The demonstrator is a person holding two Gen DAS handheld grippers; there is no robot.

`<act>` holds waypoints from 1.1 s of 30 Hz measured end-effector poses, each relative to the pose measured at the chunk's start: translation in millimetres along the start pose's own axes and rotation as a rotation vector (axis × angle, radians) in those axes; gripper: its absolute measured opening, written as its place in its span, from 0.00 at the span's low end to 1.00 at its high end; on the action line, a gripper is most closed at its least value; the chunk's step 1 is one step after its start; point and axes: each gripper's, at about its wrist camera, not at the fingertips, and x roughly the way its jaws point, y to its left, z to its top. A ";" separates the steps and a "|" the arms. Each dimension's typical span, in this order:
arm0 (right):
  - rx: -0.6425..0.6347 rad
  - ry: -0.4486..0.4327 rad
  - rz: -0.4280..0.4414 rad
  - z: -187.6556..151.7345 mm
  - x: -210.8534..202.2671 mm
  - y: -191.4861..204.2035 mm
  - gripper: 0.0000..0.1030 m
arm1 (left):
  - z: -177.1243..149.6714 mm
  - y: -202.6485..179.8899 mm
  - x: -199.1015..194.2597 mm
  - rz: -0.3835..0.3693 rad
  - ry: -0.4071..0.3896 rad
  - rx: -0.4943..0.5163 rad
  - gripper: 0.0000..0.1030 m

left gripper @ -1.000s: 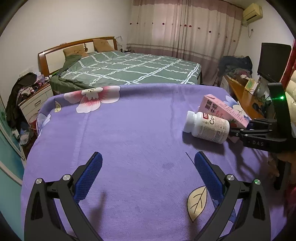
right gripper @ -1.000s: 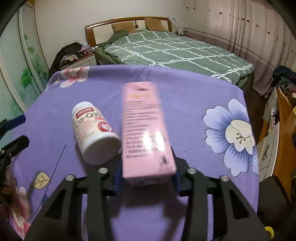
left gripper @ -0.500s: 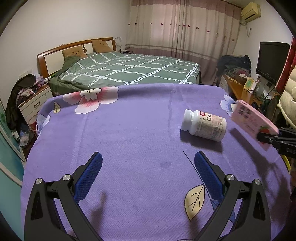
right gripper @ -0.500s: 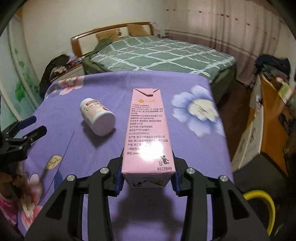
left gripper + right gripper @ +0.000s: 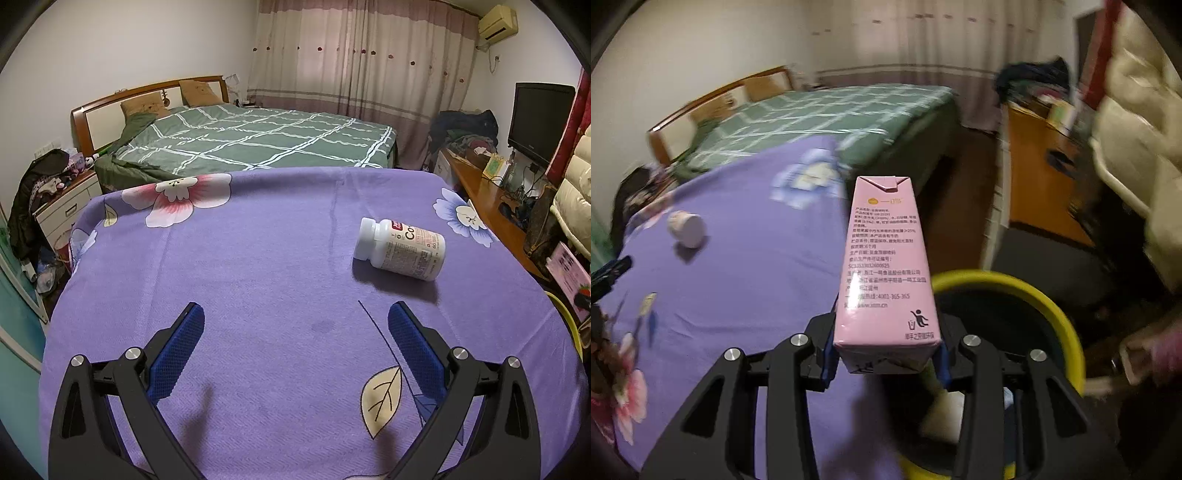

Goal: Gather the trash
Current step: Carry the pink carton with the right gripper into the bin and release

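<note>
R gripper (image 5: 886,354) clamps pink drink carton (image 5: 886,266) at its base, over the table edge w/ the yellow-rimmed bin (image 5: 1052,306) just beyond.
L gripper (image 5: 295,328) hovers over purple floral tablecloth (image 5: 258,258), jaws wide apart, nothing btwn them. White pill bottle (image 5: 400,248) lies on its side far right of it on the cloth, cap to the left. Carton also shows at far right edge in L view. Green checked bed (image 5: 258,144) behind table.

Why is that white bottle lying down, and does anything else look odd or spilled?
The white bottle lies tipped on its side on the purple cloth, cap on, with nothing visibly spilled. Nothing else stands out: the pink carton looks undamaged.
</note>
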 end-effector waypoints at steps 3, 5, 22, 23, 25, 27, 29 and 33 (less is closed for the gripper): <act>0.032 0.037 -0.071 -16.3 2.4 -25.9 0.38 | -0.1 -0.6 0.0 -0.002 0.003 0.001 0.95; 0.043 0.057 -0.109 -23.8 5.8 -37.7 0.38 | -0.3 -1.5 0.0 -0.005 0.004 0.003 0.95; 0.082 0.035 -0.145 -29.6 18.8 -45.5 0.42 | 0.8 -24.1 1.6 -0.061 0.044 0.050 0.95; 0.083 0.028 -0.142 -28.8 17.3 -44.5 0.42 | 2.6 -29.0 0.8 -0.076 0.048 0.061 0.95; 0.086 0.018 -0.139 -28.3 15.2 -44.5 0.44 | 7.7 -41.9 0.8 -0.098 0.058 0.094 0.95; 0.094 0.010 -0.136 -28.0 12.7 -45.4 0.44 | 13.1 -53.3 3.3 -0.102 0.066 0.125 0.95; 0.102 0.002 -0.140 -28.1 10.7 -48.6 0.45 | 19.1 -63.5 8.7 -0.117 0.080 0.147 0.95; 0.120 -0.010 -0.139 -27.9 6.5 -56.1 0.48 | 30.1 -82.9 27.1 -0.142 0.118 0.186 0.95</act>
